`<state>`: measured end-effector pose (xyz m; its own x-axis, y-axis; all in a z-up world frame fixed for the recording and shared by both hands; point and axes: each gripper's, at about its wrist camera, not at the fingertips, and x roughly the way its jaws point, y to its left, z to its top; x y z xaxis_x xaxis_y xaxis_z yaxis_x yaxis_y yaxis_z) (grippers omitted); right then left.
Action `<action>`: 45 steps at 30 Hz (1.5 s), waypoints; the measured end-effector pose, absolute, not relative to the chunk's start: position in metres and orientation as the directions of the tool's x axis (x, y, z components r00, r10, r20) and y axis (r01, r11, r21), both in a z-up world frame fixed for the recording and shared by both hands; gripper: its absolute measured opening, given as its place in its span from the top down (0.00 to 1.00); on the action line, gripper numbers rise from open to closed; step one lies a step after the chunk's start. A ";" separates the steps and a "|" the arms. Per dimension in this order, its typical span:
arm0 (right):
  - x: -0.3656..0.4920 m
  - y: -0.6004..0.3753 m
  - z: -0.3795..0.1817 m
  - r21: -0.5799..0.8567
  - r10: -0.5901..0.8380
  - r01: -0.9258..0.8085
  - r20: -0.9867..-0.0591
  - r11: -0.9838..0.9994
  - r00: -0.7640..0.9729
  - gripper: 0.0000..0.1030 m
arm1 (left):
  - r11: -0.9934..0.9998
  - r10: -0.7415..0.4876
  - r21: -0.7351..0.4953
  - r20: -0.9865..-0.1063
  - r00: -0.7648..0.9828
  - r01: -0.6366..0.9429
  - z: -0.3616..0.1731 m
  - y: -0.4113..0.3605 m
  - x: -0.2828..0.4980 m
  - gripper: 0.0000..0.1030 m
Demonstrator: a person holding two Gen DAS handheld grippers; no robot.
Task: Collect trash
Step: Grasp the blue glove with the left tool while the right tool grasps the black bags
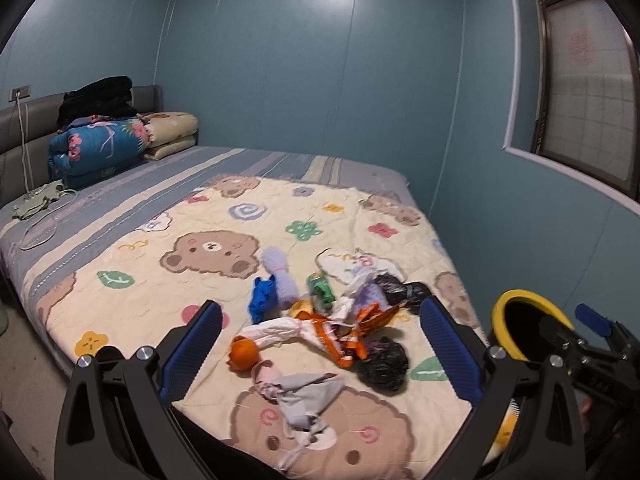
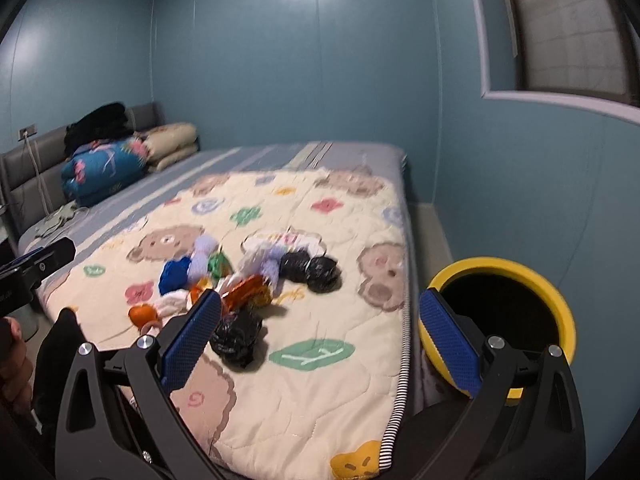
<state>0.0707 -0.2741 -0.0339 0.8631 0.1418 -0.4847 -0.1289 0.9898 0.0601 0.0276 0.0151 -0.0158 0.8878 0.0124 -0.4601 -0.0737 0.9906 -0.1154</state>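
Note:
A heap of trash lies on the bear-print quilt (image 1: 152,280): an orange wrapper (image 1: 352,332), black bags (image 1: 384,364), an orange ball (image 1: 243,354), a blue scrap (image 1: 262,298), a green can (image 1: 321,290) and grey cloth (image 1: 304,394). My left gripper (image 1: 320,354) is open and empty above the heap's near side. My right gripper (image 2: 320,342) is open and empty over the quilt's right part (image 2: 320,392), the heap (image 2: 240,292) beyond its left finger. A yellow-rimmed bin (image 2: 560,304) stands beside the bed on the right; it also shows in the left wrist view (image 1: 506,302).
Folded bedding (image 1: 96,148) and a black garment (image 1: 100,98) are stacked at the grey headboard (image 1: 24,116). A white cable (image 1: 44,216) lies on the striped sheet. Blue walls enclose the bed; a window (image 1: 580,92) is at the right.

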 end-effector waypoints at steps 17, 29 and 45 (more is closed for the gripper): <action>0.214 -0.274 -0.085 0.030 0.164 -0.194 -0.668 0.980 0.726 0.08 | 0.988 0.035 -0.073 -0.745 0.666 -0.133 -0.074 0.101 0.148 0.07; 0.328 -0.247 -0.128 0.089 0.187 -0.191 -0.785 0.977 0.591 0.08 | 0.989 -0.028 -0.102 -0.845 0.535 -0.110 -0.111 0.122 0.244 0.07; 0.387 -0.220 -0.179 0.133 0.199 -0.169 -0.857 0.977 0.476 0.24 | 0.991 0.009 -0.054 -0.891 0.454 -0.125 -0.160 0.123 0.292 0.21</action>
<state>0.3870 -0.2201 -0.1792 0.4762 0.1987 -0.8566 -0.1691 0.9766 0.1326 0.2924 0.1227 -0.1600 0.4540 0.0088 -0.8909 -0.1254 0.9906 -0.0541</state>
